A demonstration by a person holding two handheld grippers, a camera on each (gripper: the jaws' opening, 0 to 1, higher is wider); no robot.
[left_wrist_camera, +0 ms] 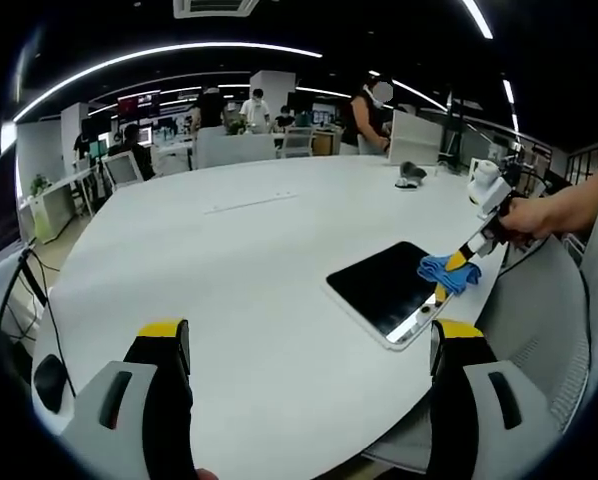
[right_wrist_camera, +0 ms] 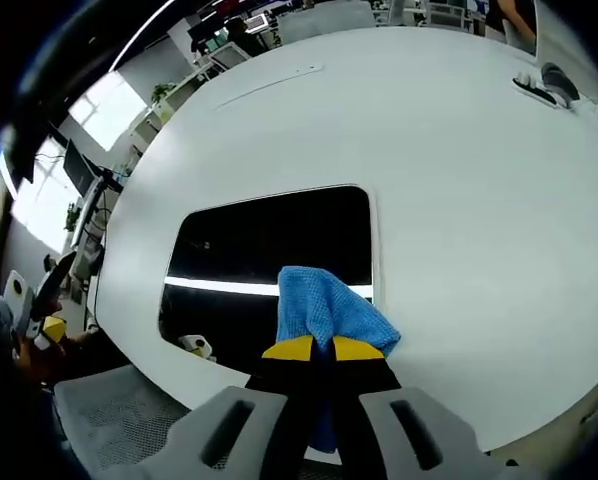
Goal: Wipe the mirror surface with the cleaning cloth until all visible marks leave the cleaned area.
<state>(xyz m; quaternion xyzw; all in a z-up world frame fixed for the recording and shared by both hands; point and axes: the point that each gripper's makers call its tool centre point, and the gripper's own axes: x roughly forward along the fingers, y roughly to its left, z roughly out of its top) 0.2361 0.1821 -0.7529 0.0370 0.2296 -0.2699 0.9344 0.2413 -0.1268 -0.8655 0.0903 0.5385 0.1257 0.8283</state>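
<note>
A dark rectangular mirror (left_wrist_camera: 389, 288) with a pale frame lies flat near the edge of the round white table (left_wrist_camera: 239, 270). In the right gripper view the mirror (right_wrist_camera: 269, 250) reflects ceiling lights. My right gripper (right_wrist_camera: 313, 349) is shut on a blue cleaning cloth (right_wrist_camera: 324, 312), which rests on the mirror's near edge. In the left gripper view that cloth (left_wrist_camera: 447, 270) sits on the mirror's right end, under the right gripper (left_wrist_camera: 459, 264) held by a person's hand (left_wrist_camera: 531, 215). My left gripper (left_wrist_camera: 309, 335) is open, held apart from the mirror over the table.
A dark object (left_wrist_camera: 410, 174) lies on the far side of the table. A grey mesh chair (left_wrist_camera: 539, 320) stands beside the table edge near the mirror. Desks, monitors and several people are in the office behind. Cables hang at the left (left_wrist_camera: 29, 290).
</note>
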